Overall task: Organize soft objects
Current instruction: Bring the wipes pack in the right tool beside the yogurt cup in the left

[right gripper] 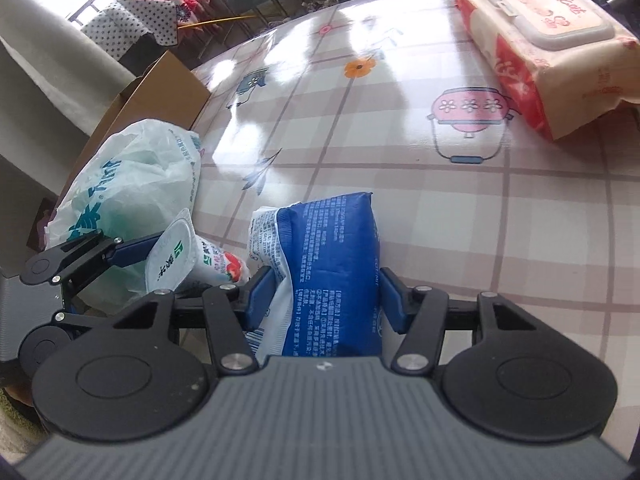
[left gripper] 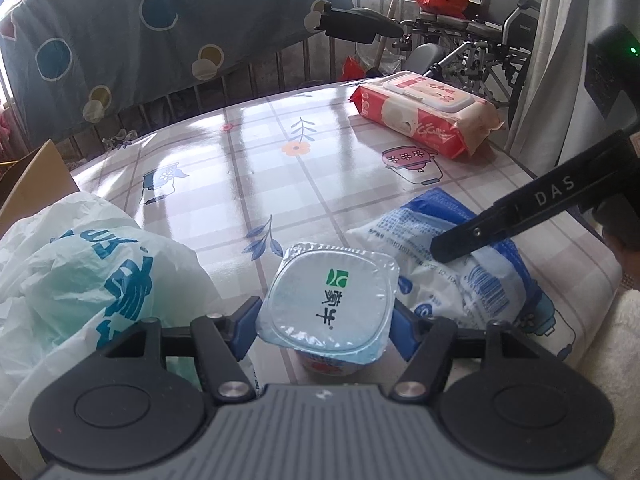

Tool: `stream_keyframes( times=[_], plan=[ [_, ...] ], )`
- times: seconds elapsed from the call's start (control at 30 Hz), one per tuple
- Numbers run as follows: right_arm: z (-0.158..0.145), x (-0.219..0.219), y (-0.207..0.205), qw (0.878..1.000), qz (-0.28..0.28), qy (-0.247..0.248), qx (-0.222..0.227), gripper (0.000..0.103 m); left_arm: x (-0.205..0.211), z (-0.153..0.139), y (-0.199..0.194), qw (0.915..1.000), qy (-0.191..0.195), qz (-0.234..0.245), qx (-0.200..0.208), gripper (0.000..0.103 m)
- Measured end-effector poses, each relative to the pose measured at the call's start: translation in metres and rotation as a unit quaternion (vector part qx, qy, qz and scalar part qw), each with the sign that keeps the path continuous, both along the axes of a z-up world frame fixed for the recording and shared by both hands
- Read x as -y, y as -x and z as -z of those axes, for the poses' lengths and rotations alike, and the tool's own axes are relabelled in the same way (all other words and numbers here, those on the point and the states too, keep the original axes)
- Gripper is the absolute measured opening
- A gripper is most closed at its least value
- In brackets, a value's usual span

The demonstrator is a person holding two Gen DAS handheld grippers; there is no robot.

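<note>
Left wrist view: mounted behind the left gripper, looking forward and steeply down along its two fingers across the checked tablecloth; close range, the yogurt cup fills the lower centre. Far edge takes in a railing and a hanging patterned sheet.

Right wrist view: mounted behind the right gripper, same downward slant, close on the blue pouch.

Shared ground (fisheye bending in both): yogurt cup, blue pouch, white plastic bag, red wipes pack, cardboard box. Each view catches the other gripper at its edge.
</note>
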State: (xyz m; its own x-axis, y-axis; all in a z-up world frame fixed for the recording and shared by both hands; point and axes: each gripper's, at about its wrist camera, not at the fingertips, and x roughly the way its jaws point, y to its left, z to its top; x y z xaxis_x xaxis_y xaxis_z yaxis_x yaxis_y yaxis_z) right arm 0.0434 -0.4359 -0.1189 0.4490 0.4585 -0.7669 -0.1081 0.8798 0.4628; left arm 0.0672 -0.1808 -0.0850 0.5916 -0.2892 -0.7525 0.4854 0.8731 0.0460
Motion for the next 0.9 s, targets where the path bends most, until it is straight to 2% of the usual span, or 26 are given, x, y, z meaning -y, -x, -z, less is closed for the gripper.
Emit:
stream_keyframes(
  times=[0.13, 0.27, 0.37, 0.4, 0.47, 0.57, 0.7, 0.9],
  plan=[
    [-0.001, 0.013, 0.004, 1.000, 0.023, 0.010, 0.005, 0.058, 0.004, 0.002, -0.004, 1.0000, -0.001, -0.008, -0.002, 0.068],
    [-0.003, 0.003, 0.007, 1.000, -0.003, 0.008, 0.010, 0.087, 0.007, 0.003, -0.006, 0.9999, -0.007, -0.012, 0.004, 0.068],
    [0.003, -0.014, 0.005, 0.998, -0.028, 0.048, 0.006, 0.088, 0.010, 0.003, -0.005, 0.9998, -0.010, -0.013, 0.006, 0.068],
    [0.003, -0.018, 0.006, 0.998, -0.032, 0.057, 0.018, 0.088, 0.012, 0.003, -0.005, 0.9998, -0.014, -0.011, 0.006, 0.068],
    [0.002, -0.025, 0.007, 0.996, -0.038, 0.083, 0.025, 0.072, 0.015, 0.002, -0.005, 0.9998, -0.019, -0.009, 0.004, 0.067],
    [0.001, -0.012, 0.006, 0.998, -0.020, 0.050, 0.014, 0.066, 0.020, -0.002, -0.010, 0.9998, -0.016, -0.006, -0.010, 0.067],
    [-0.005, 0.009, -0.001, 1.000, 0.009, -0.010, 0.000, 0.063, 0.024, -0.015, -0.019, 0.9998, 0.000, -0.001, -0.022, 0.067],
    [-0.037, 0.014, -0.020, 0.999, 0.021, -0.031, 0.018, 0.063, 0.019, -0.054, -0.046, 0.9992, 0.030, -0.015, -0.021, 0.067]
  ],
)
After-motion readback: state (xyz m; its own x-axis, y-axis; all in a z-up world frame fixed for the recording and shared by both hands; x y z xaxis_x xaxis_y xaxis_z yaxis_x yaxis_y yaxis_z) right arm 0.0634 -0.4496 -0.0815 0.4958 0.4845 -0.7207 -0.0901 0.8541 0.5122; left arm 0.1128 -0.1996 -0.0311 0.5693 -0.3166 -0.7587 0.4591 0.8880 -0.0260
